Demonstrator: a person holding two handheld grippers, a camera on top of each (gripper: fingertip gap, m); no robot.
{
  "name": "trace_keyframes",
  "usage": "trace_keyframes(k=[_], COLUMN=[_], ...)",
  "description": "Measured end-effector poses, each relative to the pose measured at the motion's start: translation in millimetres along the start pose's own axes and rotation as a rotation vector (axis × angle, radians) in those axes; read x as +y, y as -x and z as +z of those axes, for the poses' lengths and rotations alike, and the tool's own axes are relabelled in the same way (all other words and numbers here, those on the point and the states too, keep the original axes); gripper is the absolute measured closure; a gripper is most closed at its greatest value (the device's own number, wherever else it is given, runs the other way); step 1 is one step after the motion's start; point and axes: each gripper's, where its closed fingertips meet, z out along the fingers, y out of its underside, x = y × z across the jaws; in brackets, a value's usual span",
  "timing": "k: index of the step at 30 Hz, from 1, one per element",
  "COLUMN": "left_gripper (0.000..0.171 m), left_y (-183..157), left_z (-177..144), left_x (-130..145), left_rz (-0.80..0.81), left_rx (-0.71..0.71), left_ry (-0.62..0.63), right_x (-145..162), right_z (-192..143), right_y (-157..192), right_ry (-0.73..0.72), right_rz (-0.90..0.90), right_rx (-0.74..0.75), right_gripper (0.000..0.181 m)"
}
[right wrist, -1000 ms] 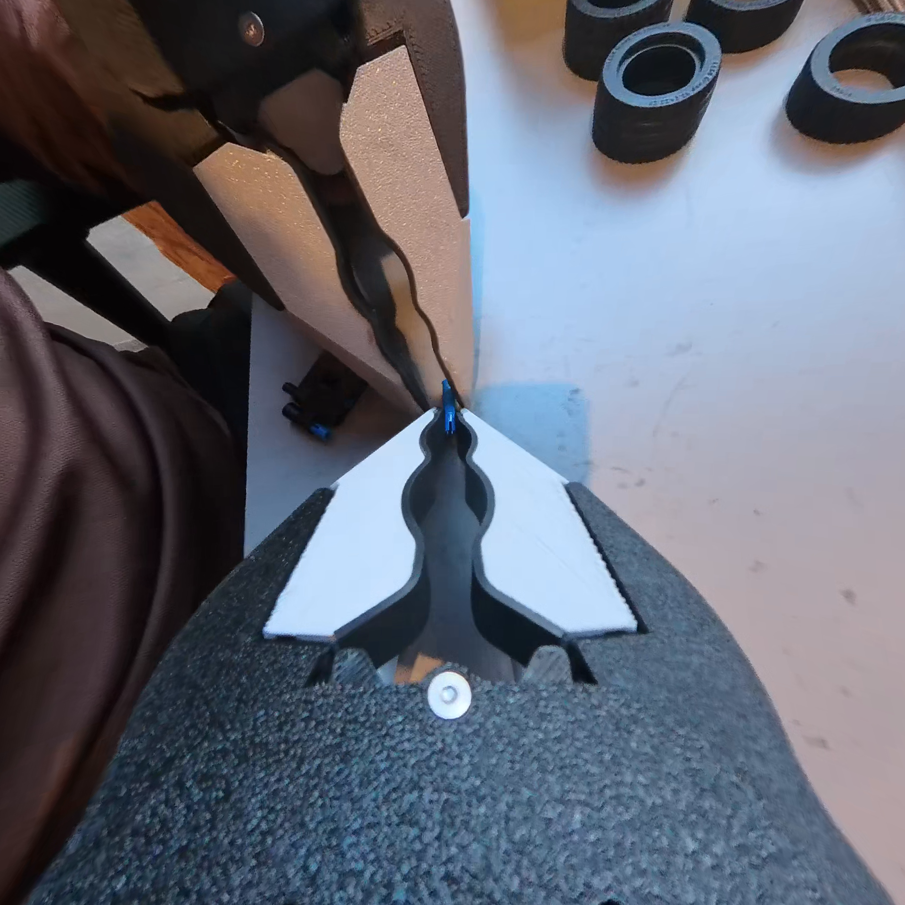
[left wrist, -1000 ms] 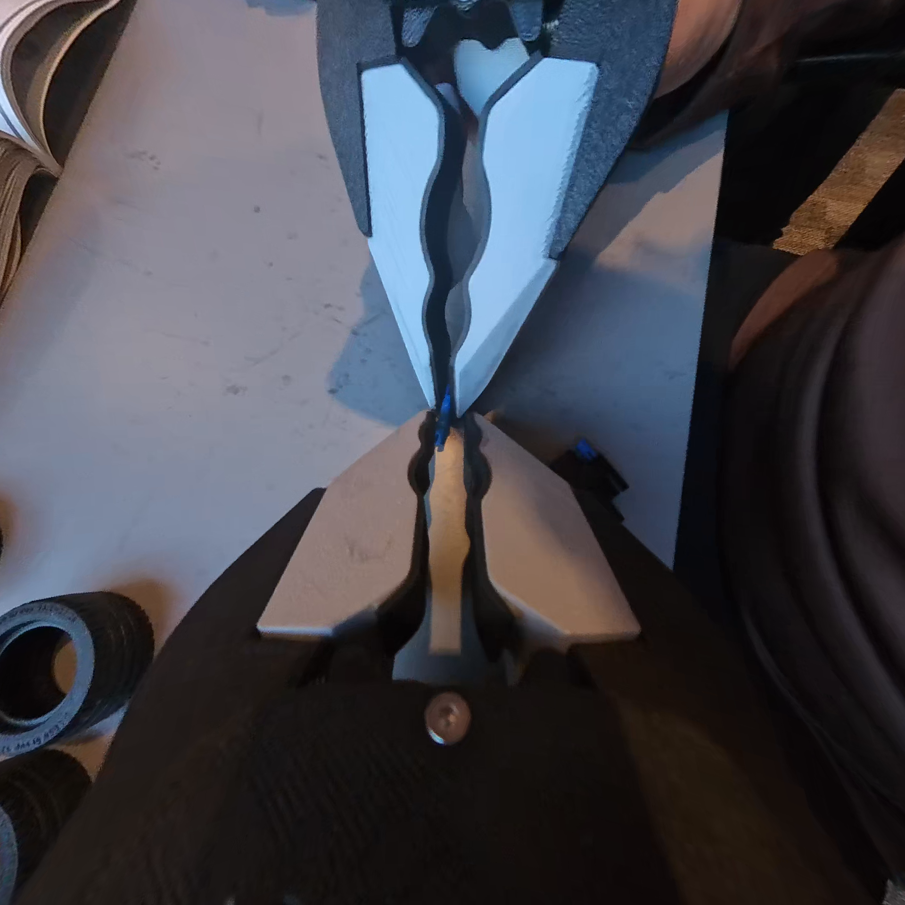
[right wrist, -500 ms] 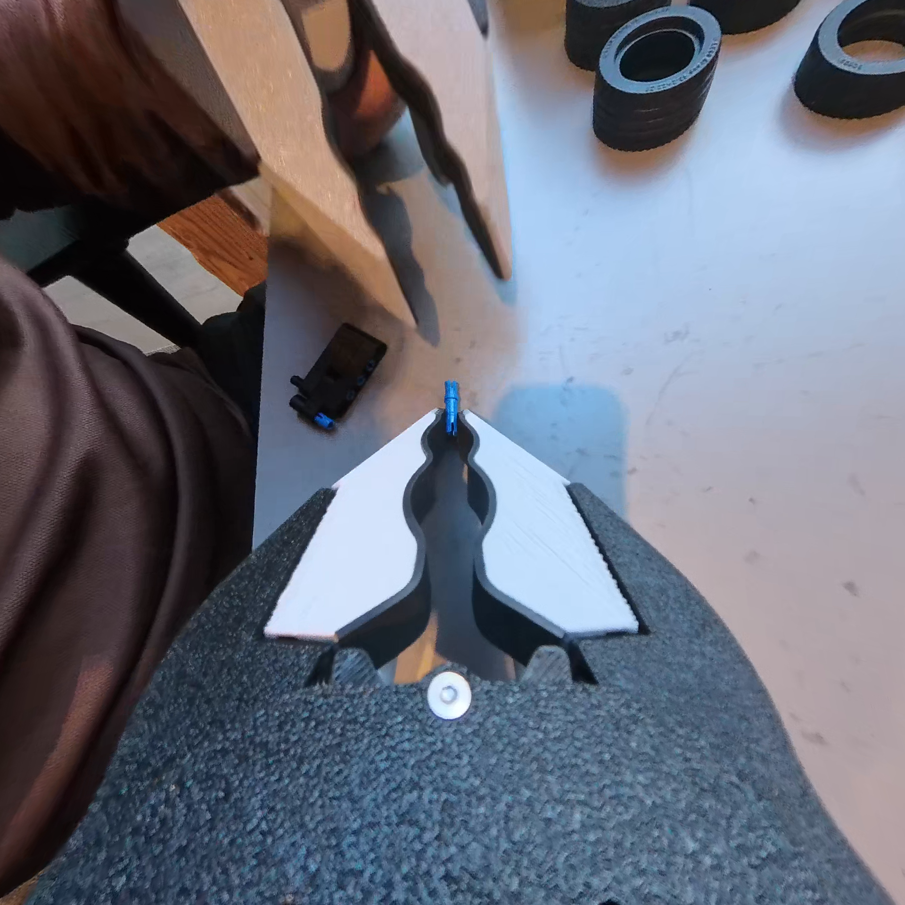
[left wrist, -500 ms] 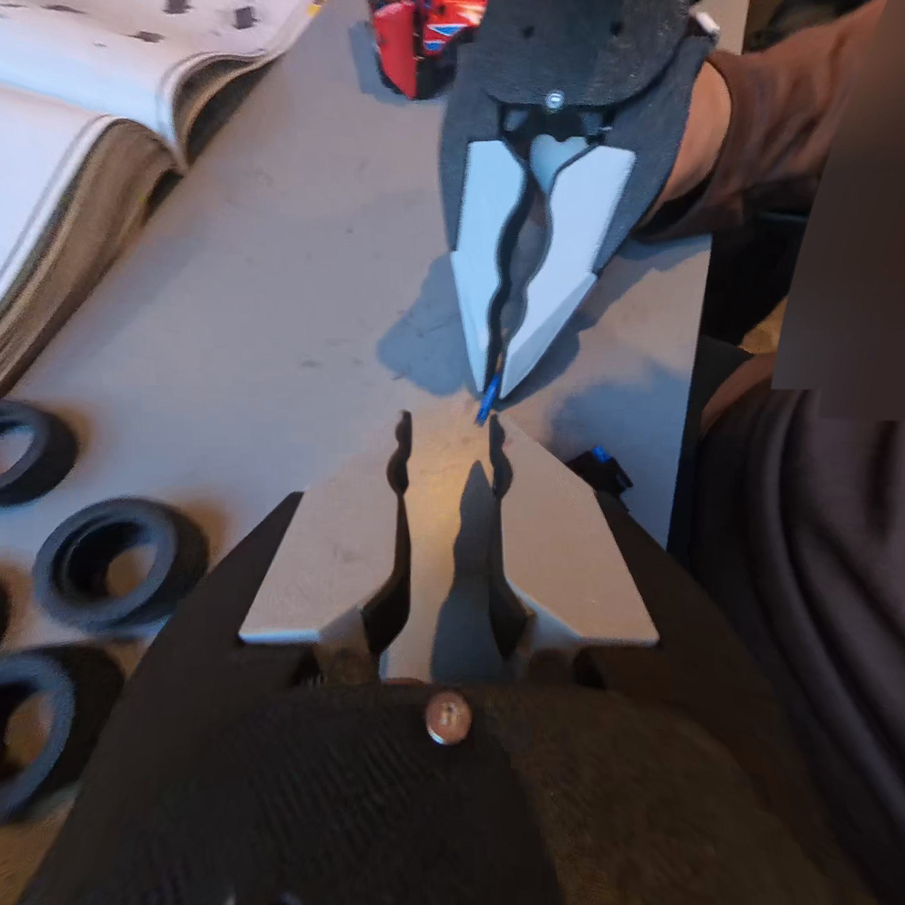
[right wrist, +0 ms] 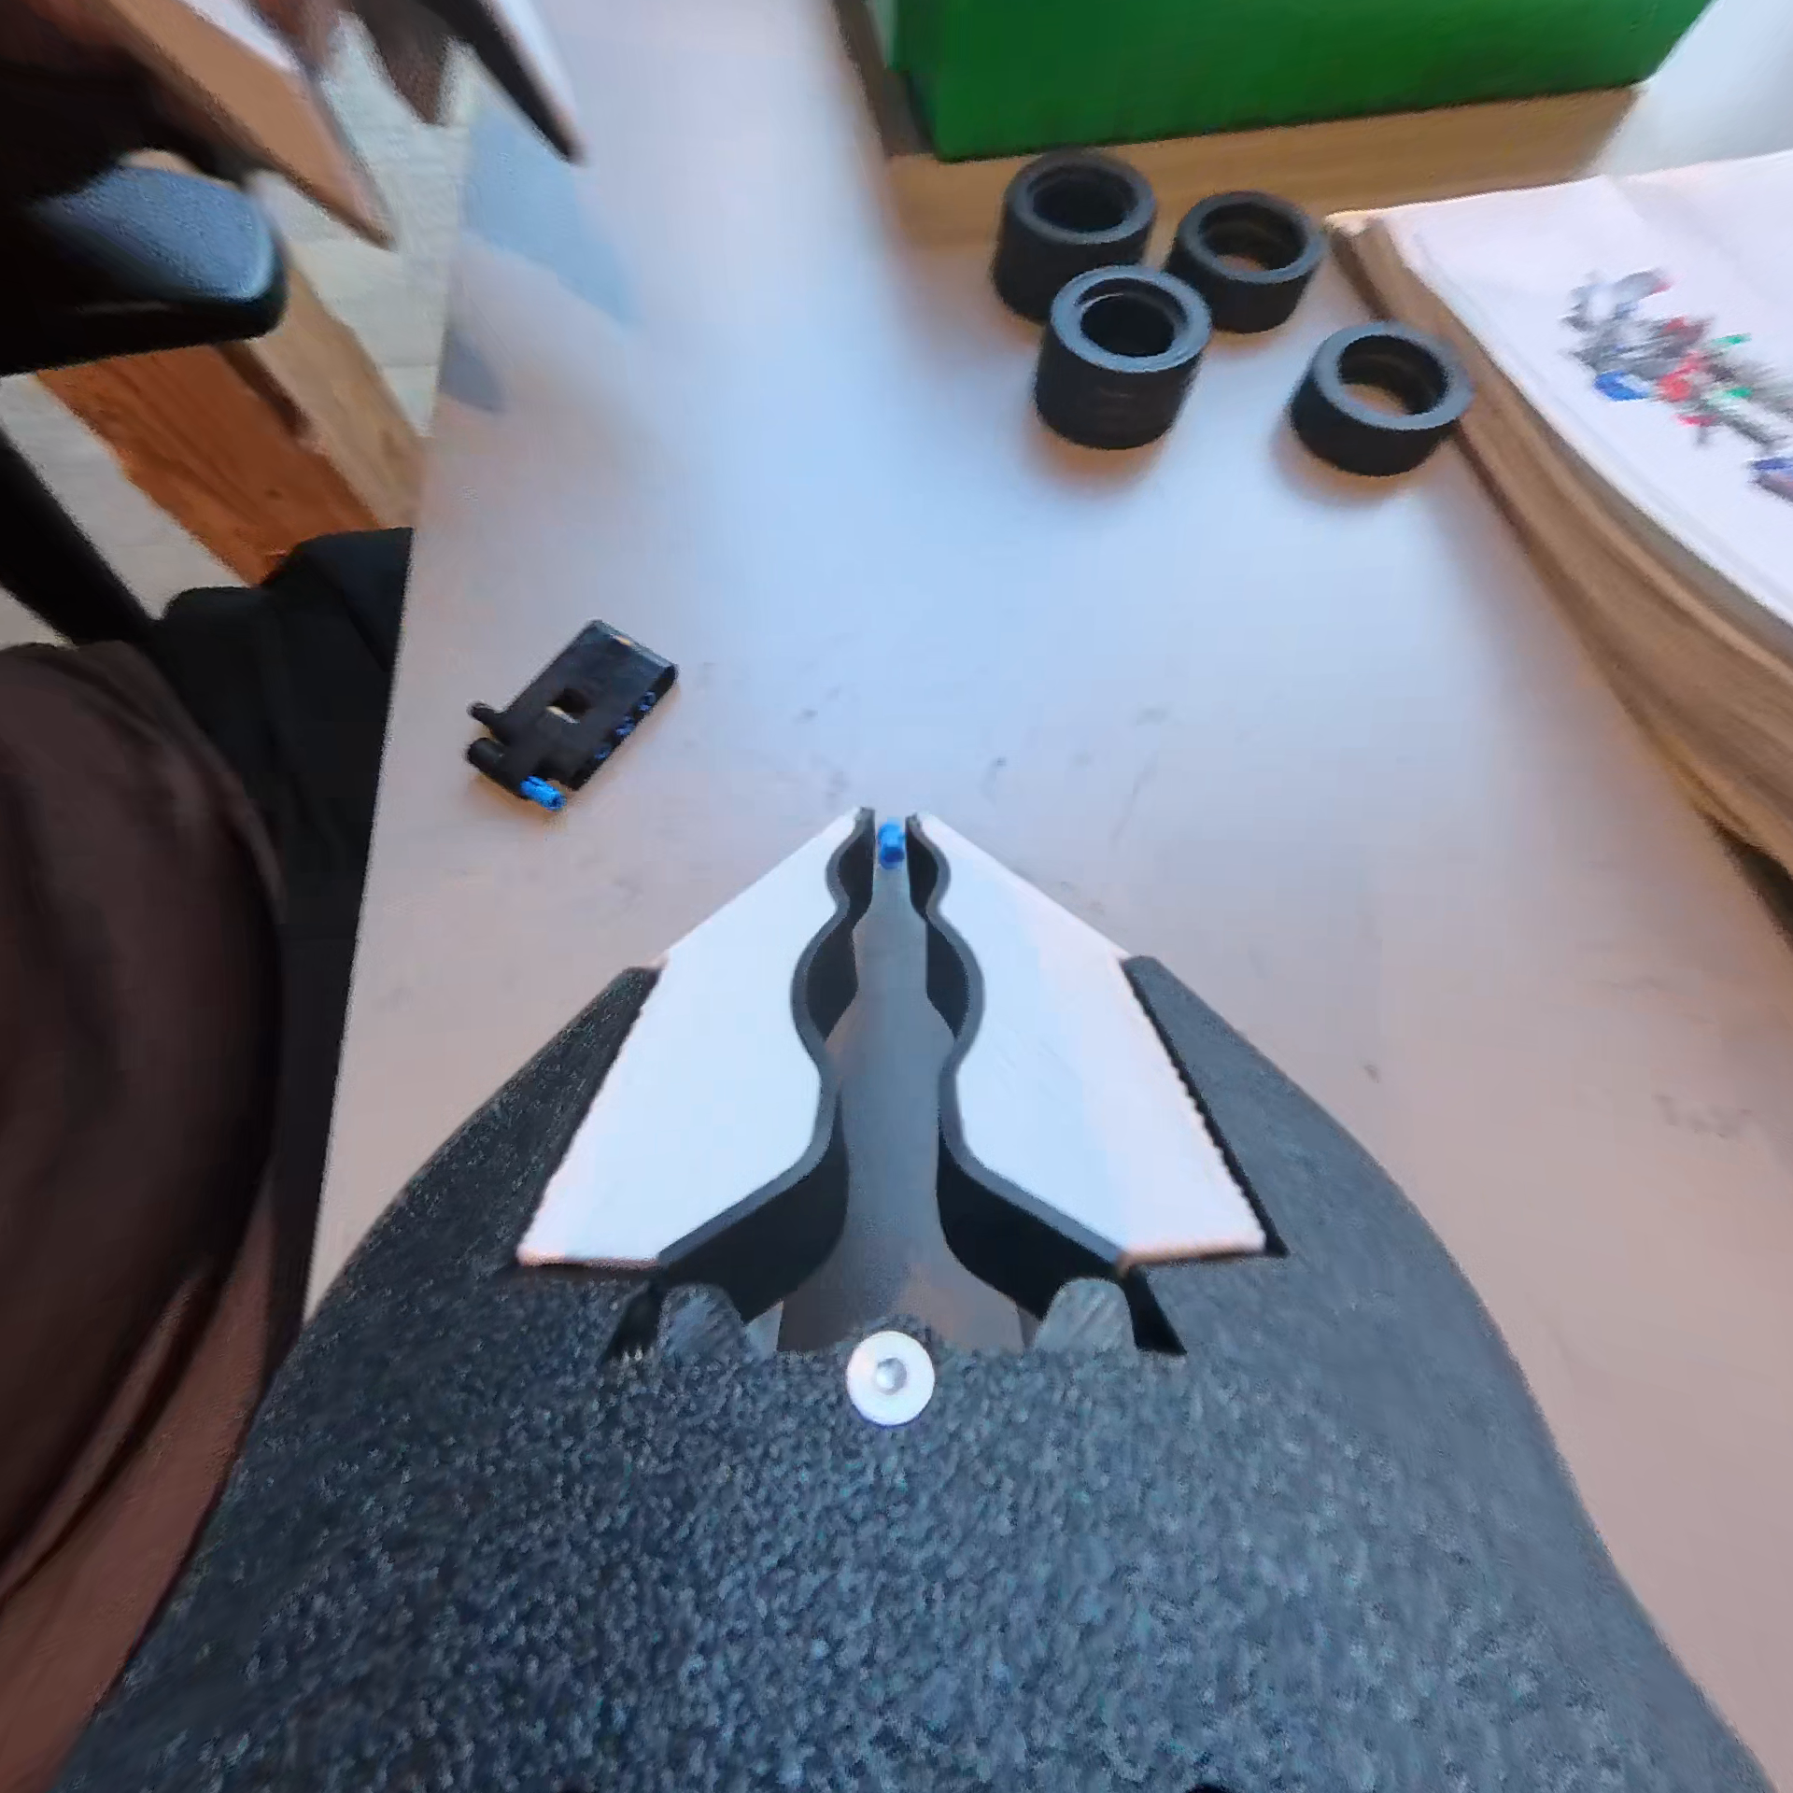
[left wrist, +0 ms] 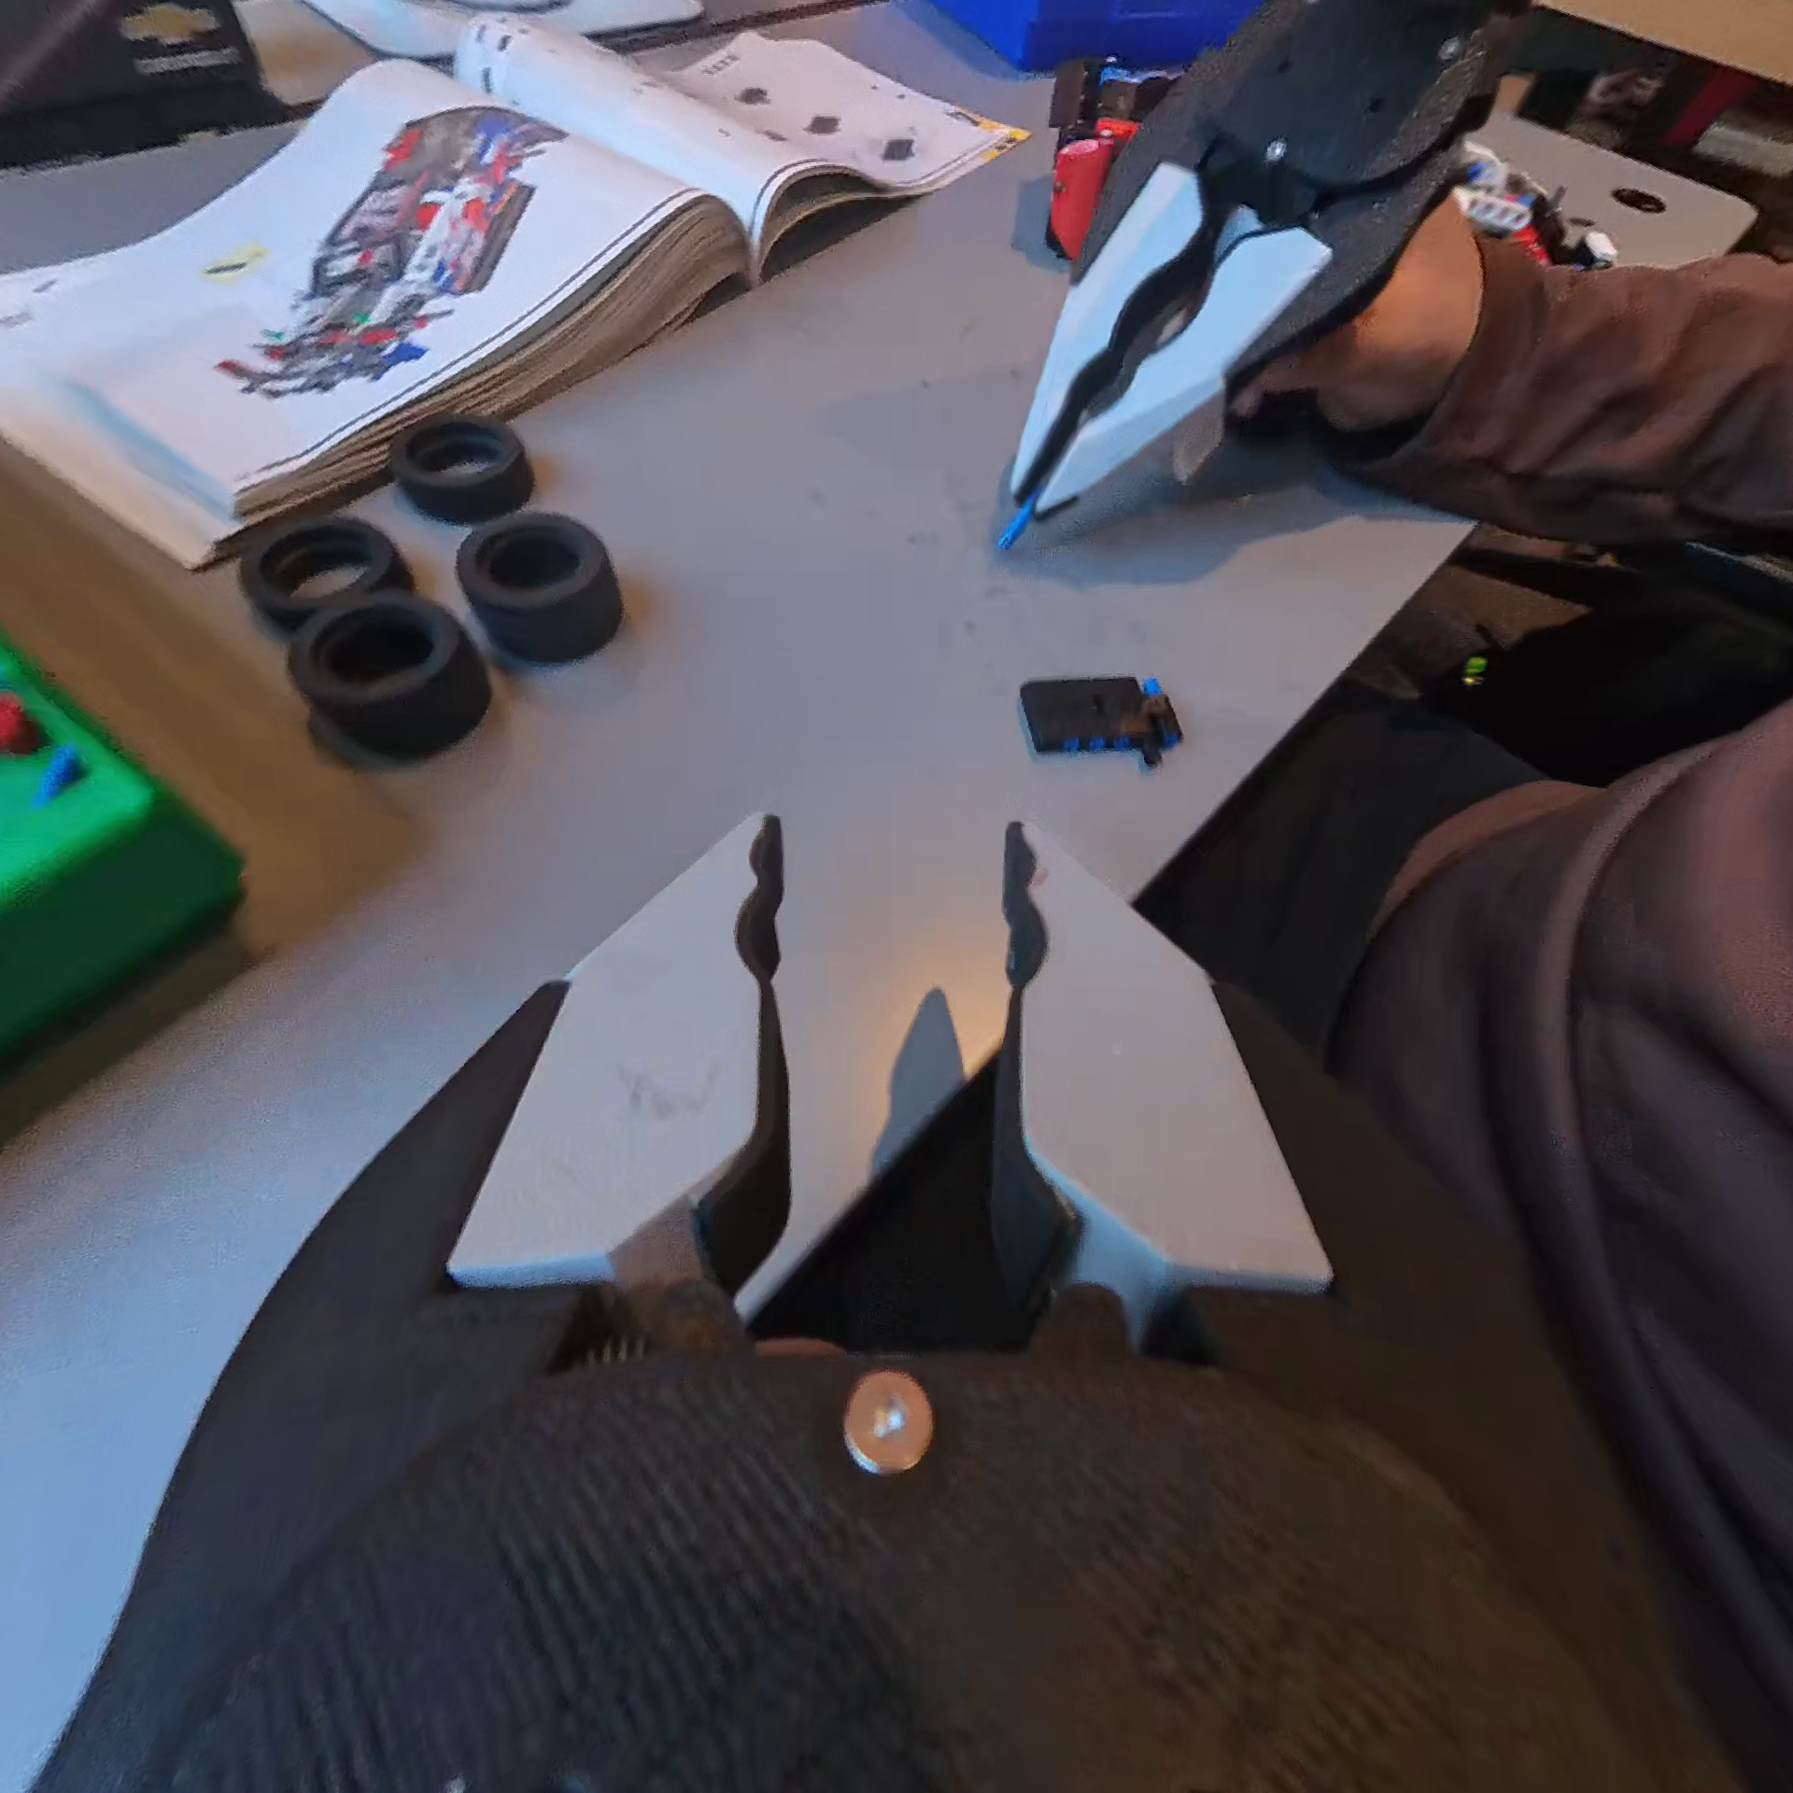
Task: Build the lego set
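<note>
My right gripper [right wrist: 885, 825] is shut on a small blue pin [right wrist: 888, 842], held at its fingertips just above the grey table [right wrist: 1067, 631]. In the left wrist view the right gripper [left wrist: 1030, 505] points down at the table with the blue pin [left wrist: 1014, 529] sticking out of its tips. My left gripper [left wrist: 890, 834] is open and empty, held back over the table's near edge. A black lego piece with blue pins [left wrist: 1096, 713] lies on the table between the two grippers; it also shows in the right wrist view [right wrist: 572, 713].
Several black tyres [left wrist: 388, 669] [right wrist: 1121, 354] lie beside an open instruction book [left wrist: 388, 243] [right wrist: 1601, 388]. A green bin [left wrist: 78, 825] [right wrist: 1261, 68] stands at the table's side. A red lego model [left wrist: 1087, 184] sits behind the right gripper. The person's sleeve [left wrist: 1601, 1067] borders the table edge. My right fingertips sit around 15 cm from my left ones.
My left gripper has opened, let go of the blue pin and pulled back from the right gripper. The pin stays in the right gripper, which has tilted down toward the table.
</note>
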Motion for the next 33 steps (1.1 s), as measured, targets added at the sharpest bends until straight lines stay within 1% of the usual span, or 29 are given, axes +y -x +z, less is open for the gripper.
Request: trace_keyframes(k=[5,8,10,11,13,15,16,18,20,24,26,29,33], left_gripper=[0.128,0.128,0.126,0.126,0.125,0.126,0.124,0.124,0.125,0.125,0.125,0.126,0.133], left_y=[-9.1,-6.5,-4.4,-3.8,-5.4,-7.8,-11.6,-23.1,-33.6,-61.2,-78.2,-110.5,-153.8], left_z=[-64.6,-99.9,-117.9,-126.1,-139.1,-146.0,-148.0,-154.0,-164.3,-184.7,-192.9,-206.7,-234.4], left_x=[26.1,45.4,52.0,52.7,54.2,65.9,72.0,80.3,90.0,107.7,118.5,134.6,152.7], left_rz=[-0.046,-0.118,-0.184,-0.201,-0.185,-0.154,-0.159,-0.161,-0.143,-0.170,-0.201,-0.237,-0.239], left_rx=[-0.135,-0.242,-0.300,-0.328,-0.380,-0.437,-0.443,-0.445,-0.486,-0.514,-0.509,-0.495,-0.529], left_ry=[-0.069,-0.171,-0.265,-0.291,-0.319,-0.284,-0.258,-0.235,-0.213,-0.211,-0.200,-0.191,-0.212], right_x=[2.7,7.4,10.5,9.8,5.6,2.1,-0.5,-3.4,-1.1,-11.0,-10.8,-14.6,-10.5], right_z=[-8.6,-6.4,-3.6,-2.2,1.4,7.3,9.8,14.2,17.2,9.8,1.7,-10.8,-8.7], right_y=[-20.1,-25.1,-27.6,-28.5,-29.6,-29.4,-30.1,-32.0,-34.3,-41.7,-44.6,-48.1,-55.3], right_ry=[-0.009,0.031,0.070,0.081,0.086,0.093,0.092,0.087,0.106,0.039,0.013,-0.038,-0.001], right_rz=[-0.020,-0.020,-0.021,-0.022,-0.015,0.002,-0.004,-0.030,-0.046,-0.034,-0.019,-0.015,-0.002], right_rx=[0.157,0.205,0.231,0.242,0.255,0.248,0.250,0.263,0.283,0.373,0.426,0.496,0.527], right_gripper=[0.169,0.160,0.154,0.149,0.140,0.132,0.132,0.134,0.134,0.134,0.132,0.134,0.134])
